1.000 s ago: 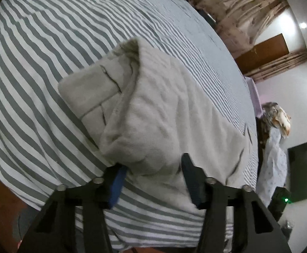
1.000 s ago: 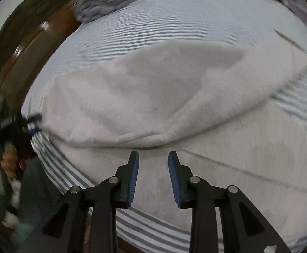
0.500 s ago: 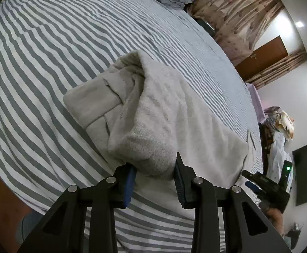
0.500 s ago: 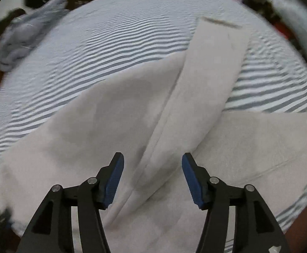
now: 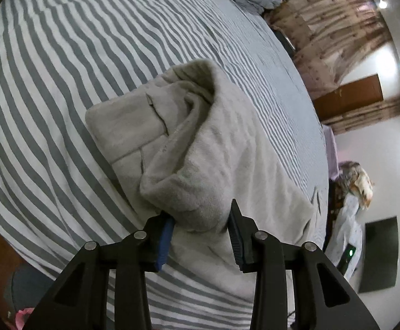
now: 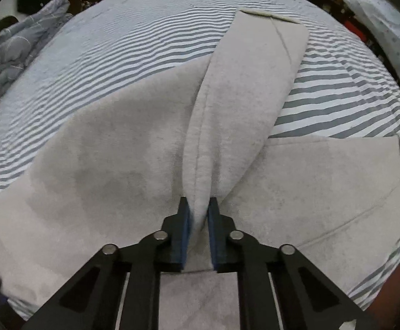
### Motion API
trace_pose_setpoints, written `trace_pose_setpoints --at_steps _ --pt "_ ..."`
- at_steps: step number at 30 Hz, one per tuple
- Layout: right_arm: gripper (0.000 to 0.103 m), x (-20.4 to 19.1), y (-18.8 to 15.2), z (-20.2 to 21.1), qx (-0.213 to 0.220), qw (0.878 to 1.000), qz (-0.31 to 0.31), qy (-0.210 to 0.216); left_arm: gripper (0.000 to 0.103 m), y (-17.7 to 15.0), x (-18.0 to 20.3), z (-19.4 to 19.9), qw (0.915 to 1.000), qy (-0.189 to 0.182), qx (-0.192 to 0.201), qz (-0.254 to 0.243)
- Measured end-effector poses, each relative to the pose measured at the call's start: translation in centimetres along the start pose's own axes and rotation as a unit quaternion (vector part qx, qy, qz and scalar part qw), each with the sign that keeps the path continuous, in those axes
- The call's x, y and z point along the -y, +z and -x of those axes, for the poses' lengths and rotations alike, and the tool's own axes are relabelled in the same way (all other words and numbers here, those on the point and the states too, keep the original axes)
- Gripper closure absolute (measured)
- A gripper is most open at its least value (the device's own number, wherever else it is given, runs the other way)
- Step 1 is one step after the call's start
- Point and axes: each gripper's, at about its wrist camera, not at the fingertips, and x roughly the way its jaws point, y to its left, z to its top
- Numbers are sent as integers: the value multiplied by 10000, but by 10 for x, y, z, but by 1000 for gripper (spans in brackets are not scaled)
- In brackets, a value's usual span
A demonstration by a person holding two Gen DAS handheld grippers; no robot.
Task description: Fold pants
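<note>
Light grey fleece pants (image 5: 213,148) lie on a grey-and-white striped bed (image 5: 62,63). In the left wrist view the waist end is bunched into a thick roll, and my left gripper (image 5: 200,217) is shut on that roll near the bed's edge. In the right wrist view the pants (image 6: 117,159) spread wide, one leg (image 6: 257,77) running away toward the far side and the other leg (image 6: 337,181) lying to the right. My right gripper (image 6: 199,214) is shut on a raised ridge of fabric where the legs meet.
A crumpled blue-grey blanket (image 6: 15,55) lies at the bed's far left corner. Clutter and a pale patterned cloth (image 6: 386,27) sit beyond the bed on the right. Patterned curtains (image 5: 331,27), a wooden door (image 5: 348,96) and a dark screen (image 5: 378,253) line the room.
My right gripper opened wide over the crotch seam, then closed on a ridge of fabric there. My left gripper narrowed onto the bunched waist and kept hold of it.
</note>
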Motion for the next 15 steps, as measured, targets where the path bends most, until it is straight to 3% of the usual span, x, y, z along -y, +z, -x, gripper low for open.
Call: trace_pose_setpoints --at_steps 4,8,15 --pt "97 8 2 12 66 9996 -48 280 74 3 5 1 9995 254 79 -144" --pt "97 9 4 34 237 9986 -11 480 75 14 19 9 9989 282 156 -347" --pt "97 11 -1 83 490 9937 -121 1003 75 56 69 39 9917 209 359 -1213"
